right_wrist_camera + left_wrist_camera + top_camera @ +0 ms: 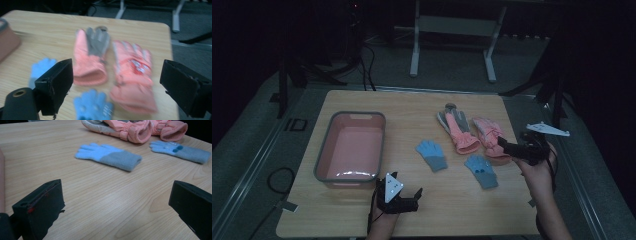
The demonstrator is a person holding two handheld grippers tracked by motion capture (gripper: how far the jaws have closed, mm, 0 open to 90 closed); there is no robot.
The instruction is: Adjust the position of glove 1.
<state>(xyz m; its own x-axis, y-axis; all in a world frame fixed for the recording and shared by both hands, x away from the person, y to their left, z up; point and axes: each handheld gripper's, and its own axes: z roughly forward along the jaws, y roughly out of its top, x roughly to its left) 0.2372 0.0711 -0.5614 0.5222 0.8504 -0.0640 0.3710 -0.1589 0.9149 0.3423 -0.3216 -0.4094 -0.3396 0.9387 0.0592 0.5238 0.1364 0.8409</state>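
Left tool (404, 192) hovers beside empty pink tub (325, 148).

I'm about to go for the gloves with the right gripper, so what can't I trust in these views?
- Printed patch on the right pink ski glove: motion-blurred in the right gripper view.
- Left blue knit glove: partly behind that gripper's jaw.
- Pink bin: cut off by the left gripper view's edge.
- Small round thing beyond the left pink ski glove: too small in the high view.
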